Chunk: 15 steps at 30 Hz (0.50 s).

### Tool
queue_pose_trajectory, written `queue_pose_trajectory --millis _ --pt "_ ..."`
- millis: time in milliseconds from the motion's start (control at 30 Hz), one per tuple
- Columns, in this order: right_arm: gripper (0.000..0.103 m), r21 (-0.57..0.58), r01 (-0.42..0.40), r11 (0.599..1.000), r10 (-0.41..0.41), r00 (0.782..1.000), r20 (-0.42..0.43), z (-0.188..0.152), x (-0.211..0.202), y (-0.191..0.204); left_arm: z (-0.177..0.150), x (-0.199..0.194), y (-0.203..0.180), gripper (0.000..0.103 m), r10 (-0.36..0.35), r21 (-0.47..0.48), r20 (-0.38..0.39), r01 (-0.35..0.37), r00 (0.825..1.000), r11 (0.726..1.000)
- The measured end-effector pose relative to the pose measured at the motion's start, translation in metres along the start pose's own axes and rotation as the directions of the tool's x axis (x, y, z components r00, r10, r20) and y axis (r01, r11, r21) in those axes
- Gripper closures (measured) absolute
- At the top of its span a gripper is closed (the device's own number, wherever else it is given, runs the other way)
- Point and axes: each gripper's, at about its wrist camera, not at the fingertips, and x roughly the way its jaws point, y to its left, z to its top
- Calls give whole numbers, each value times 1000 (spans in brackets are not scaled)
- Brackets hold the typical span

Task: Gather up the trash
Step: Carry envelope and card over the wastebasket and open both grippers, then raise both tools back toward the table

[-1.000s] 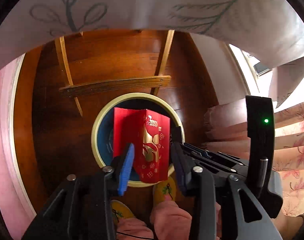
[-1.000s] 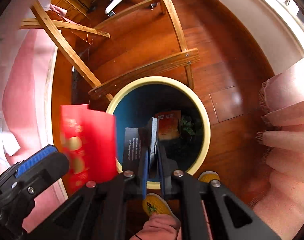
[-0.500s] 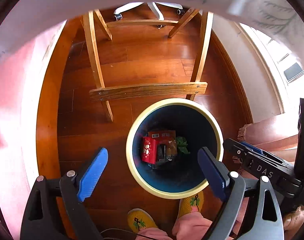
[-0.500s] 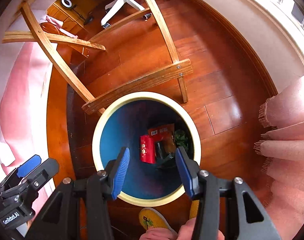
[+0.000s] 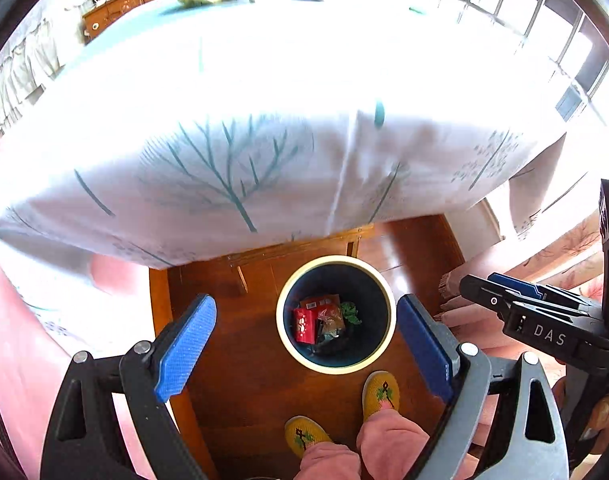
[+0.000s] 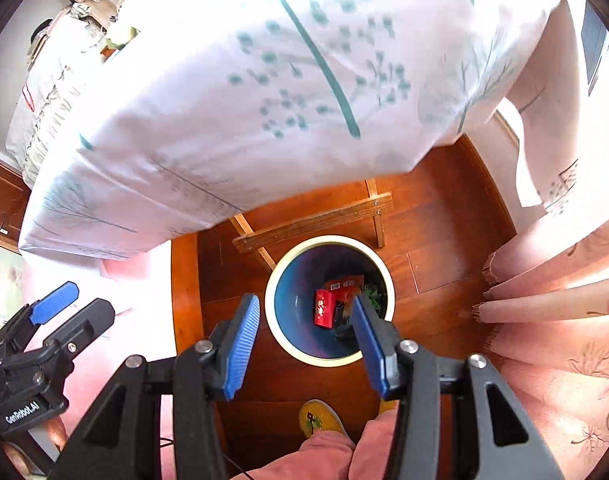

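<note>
both grippers, left gripper [image 5: 306, 344] and right gripper [image 6: 306, 342], spread empty above bin [image 5: 282, 300]; drop judged done; next, fetch more trash from far table [image 5: 304, 80].

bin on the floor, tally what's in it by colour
red: 2, a red packet and a red box behind it
green: 1, leafy scrap
brown: 1, wrapper
total: 4 pieces visible in the bin; darker bits at the bottom are too dim to tell apart
</note>
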Motion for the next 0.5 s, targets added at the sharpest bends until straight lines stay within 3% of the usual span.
queue_pose_trajectory --millis 267,500 --pt "54 -69 0 998 8 993 117 30 -114 44 60 -120 9 13 -21 57 163 12 986 998" --pt "54 -134 42 990 -8 970 244 59 -180 74 99 -174 -3 13 -54 130 230 24 972 991"
